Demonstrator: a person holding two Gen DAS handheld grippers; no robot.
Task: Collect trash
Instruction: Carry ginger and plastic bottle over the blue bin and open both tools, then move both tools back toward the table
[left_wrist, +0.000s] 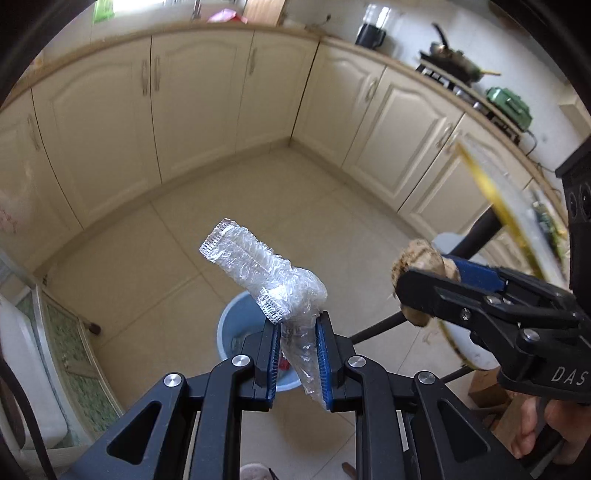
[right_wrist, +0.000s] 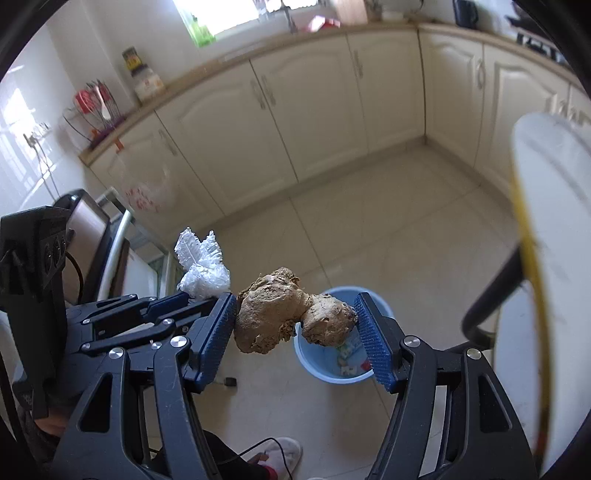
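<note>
Both hands are loaded and held over the kitchen floor, with the round pale-blue plastic bin (right_wrist: 334, 363) standing on the cream tiles below and just ahead of them. The left gripper (left_wrist: 297, 354) has its jaws clenched on a crumpled clear plastic wrapper with silvery crimped ends (left_wrist: 258, 273), most of which sticks up above the blue pads. The right gripper (right_wrist: 301, 332) has its jaws spread wide around a knobbly brown ginger root (right_wrist: 291, 314), each pad pressed against one end of it, so the root hangs crosswise between them.

From the right wrist view, the bin already has a few scraps in the bottom, something with blue-and-white print and a bit of red, though I can't make out what they are. So some trash looks collected already, and these two pieces are picked up but not yet dropped.

What seems left is bringing each gripper squarely over the bin's mouth and letting go. The wrapper is light and may cling to the pads; the ginger should fall straight. Whether more litter remains on the round white table with the yellow rim (right_wrist: 554, 236) to the right, I can't tell from here.
</note>
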